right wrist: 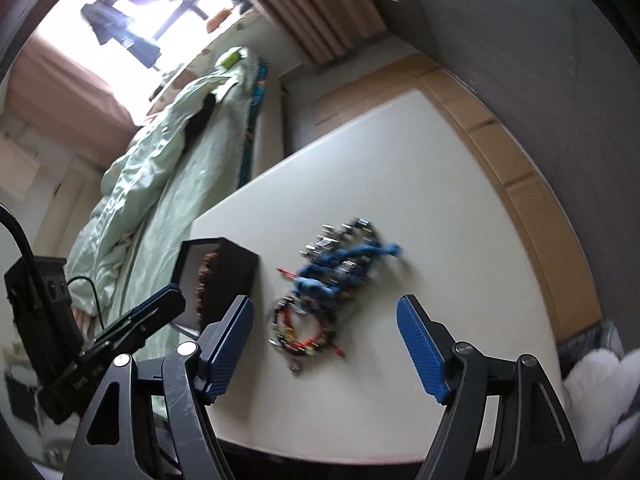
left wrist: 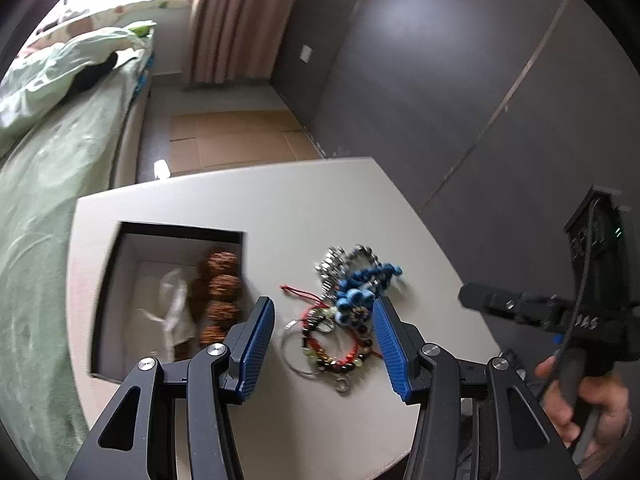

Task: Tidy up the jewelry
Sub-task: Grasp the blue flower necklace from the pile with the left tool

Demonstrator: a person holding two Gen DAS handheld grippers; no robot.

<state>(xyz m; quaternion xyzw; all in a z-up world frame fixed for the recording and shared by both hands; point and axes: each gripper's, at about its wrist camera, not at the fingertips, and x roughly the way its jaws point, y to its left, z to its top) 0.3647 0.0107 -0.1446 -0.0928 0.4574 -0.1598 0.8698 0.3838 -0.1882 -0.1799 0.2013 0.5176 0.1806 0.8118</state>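
A tangled pile of jewelry [left wrist: 344, 308] lies on the white table [left wrist: 280, 208]: blue beaded pieces, silver chain, red cord bracelets, dark beads and a wire ring. My left gripper [left wrist: 324, 320] is open, its blue pads either side of the pile's near part, above it. A black box [left wrist: 168, 300] to the left holds a brown bead bracelet [left wrist: 222, 292] and a white piece. In the right wrist view the pile [right wrist: 324, 288] lies ahead of my open, empty right gripper [right wrist: 324, 320], with the box [right wrist: 224, 276] to its left.
A bed with green bedding [left wrist: 48, 160] runs along the table's left side. A dark wall [left wrist: 440, 80] stands behind and to the right. Cardboard sheets [left wrist: 236, 140] lie on the floor beyond the table. The right gripper's body and hand [left wrist: 580, 340] sit at the table's right edge.
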